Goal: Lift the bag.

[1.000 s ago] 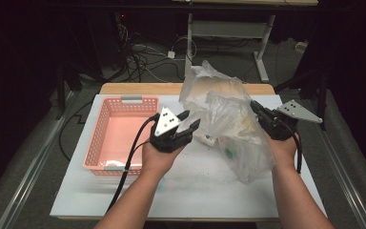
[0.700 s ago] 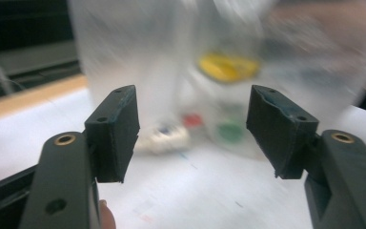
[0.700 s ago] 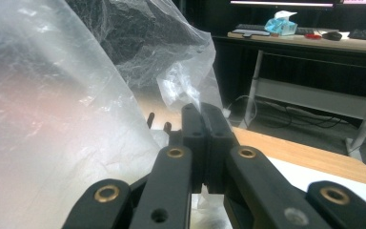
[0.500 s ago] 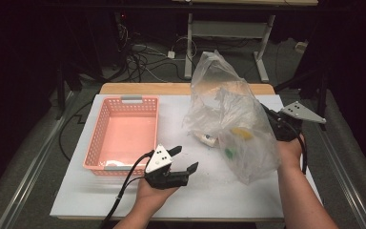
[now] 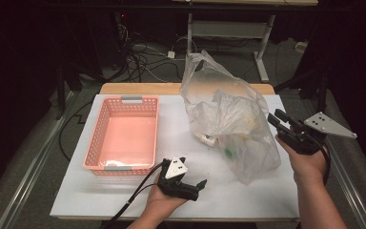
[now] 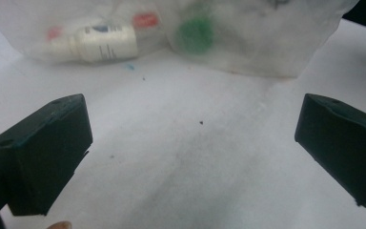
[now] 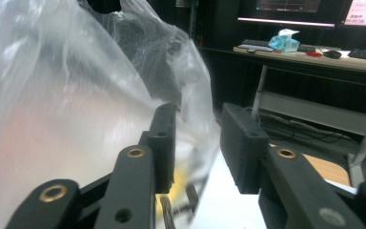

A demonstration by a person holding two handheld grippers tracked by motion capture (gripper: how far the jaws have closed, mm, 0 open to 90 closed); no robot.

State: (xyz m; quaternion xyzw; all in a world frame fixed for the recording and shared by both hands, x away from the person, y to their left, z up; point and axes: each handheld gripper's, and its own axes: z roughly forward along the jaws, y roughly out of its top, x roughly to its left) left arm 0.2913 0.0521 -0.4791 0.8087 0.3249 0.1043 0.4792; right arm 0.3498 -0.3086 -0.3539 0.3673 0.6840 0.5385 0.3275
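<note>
A clear plastic bag stands on the white table, right of centre. Inside it lie a white bottle and something green. My left gripper hovers low near the front edge, apart from the bag. Its jaws have just been opening and stand wide with nothing between them. In the left gripper view the bottle and the green thing lie ahead. My right gripper is at the bag's right side. Its jaws have just been opening, and the bag lies beside the left jaw, not between them.
A pink mesh basket sits on the table's left half with nothing visible in it. Behind the table are a desk frame and cables on the floor. A desk with keyboards and monitors stands farther off in the right gripper view.
My left gripper let go of the bag, sank to the front of the table and opened wide. My right gripper opened off the bag and drew right. The bag now stands alone.
</note>
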